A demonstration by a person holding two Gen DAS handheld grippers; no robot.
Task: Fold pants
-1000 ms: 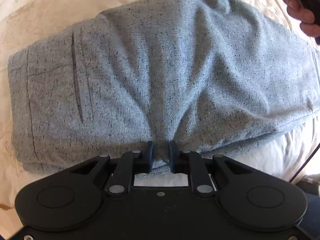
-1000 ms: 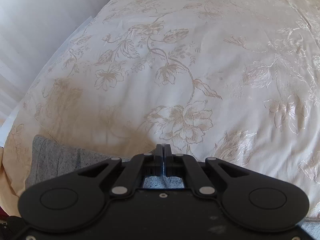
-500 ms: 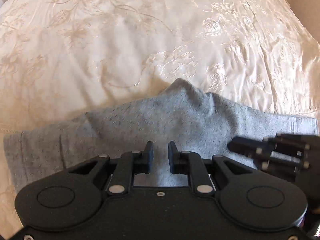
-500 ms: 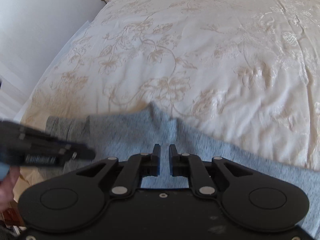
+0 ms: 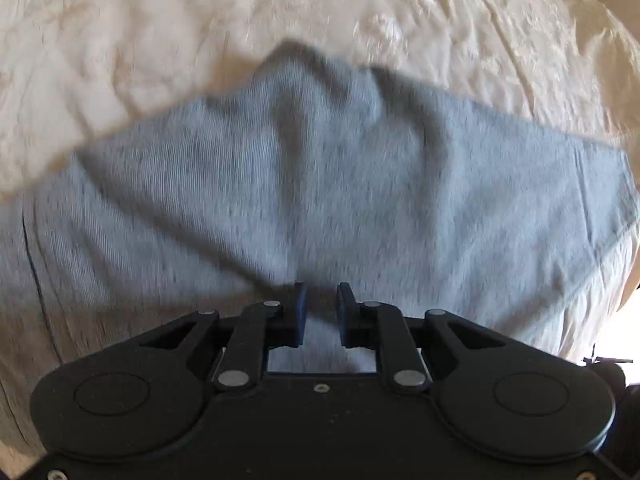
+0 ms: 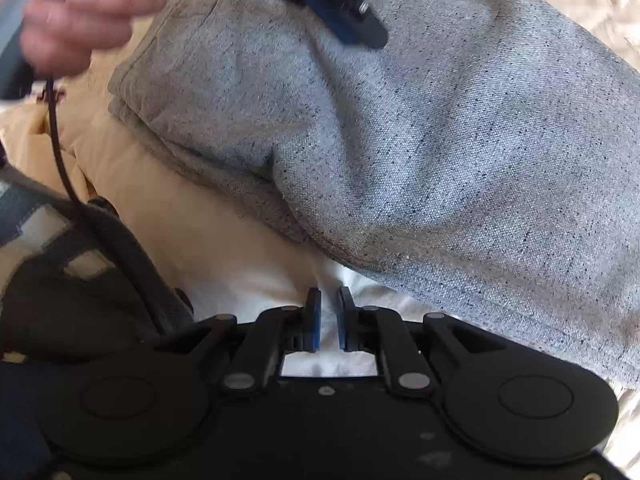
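Observation:
The grey speckled pants (image 5: pixel 320 184) lie folded on the bed, rising to a tented peak at their far edge. In the left wrist view, which is blurred, my left gripper (image 5: pixel 320 304) hangs low over their near part with its jaws a narrow gap apart and grey cloth between them. The right wrist view shows the pants (image 6: pixel 460 140) from the side, with the left gripper (image 6: pixel 352 20) over their far part and a person's hand (image 6: pixel 92 12) holding it. My right gripper (image 6: pixel 329 308) sits just off the pants' near hem, slightly open, with only white sheet behind the gap.
The cream flowered bedspread (image 5: pixel 120 40) stretches beyond the pants. At the bed's near edge lie a cream cover (image 6: pixel 168 208) and white sheet (image 6: pixel 248 280). A black cable (image 6: pixel 60 152) hangs from the left gripper. Dark and striped cloth (image 6: pixel 40 216) sits at the left.
My right gripper has opened and drawn back from the bedspread to the pants' near hem. The left gripper has come closer over the pants, and the right gripper has left its view.

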